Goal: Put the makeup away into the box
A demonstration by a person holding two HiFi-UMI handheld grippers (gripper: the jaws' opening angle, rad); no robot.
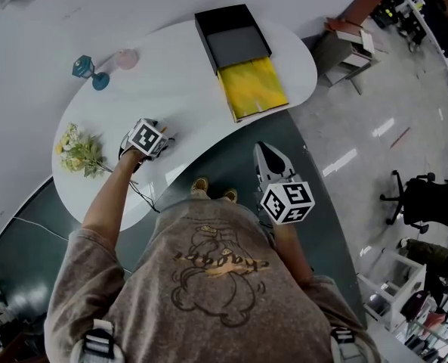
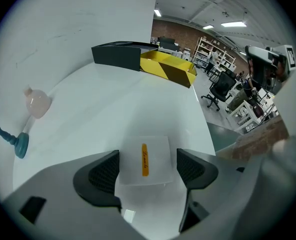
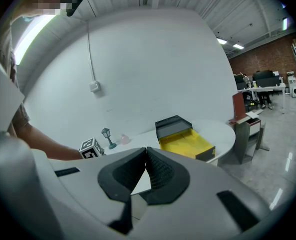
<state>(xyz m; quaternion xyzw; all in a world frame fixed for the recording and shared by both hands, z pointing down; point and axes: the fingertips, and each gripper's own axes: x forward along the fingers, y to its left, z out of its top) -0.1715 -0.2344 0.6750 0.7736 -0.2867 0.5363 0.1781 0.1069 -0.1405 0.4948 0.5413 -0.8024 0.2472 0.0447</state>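
Though white, orange-striped flat makeup packet (image 2: pixel 144 160)

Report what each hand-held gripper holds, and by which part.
Right hand-held gripper: jaws shut, empty. Left hand-held gripper: jaws apart, flanking the side edges of a flat white square packet with an orange label lying on the white table; not clamped yet.

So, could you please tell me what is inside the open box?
The box holds no makeup: its yellow half shows only yellow lining, its black half a bare grey floor. Anything beneath the lining is covered.
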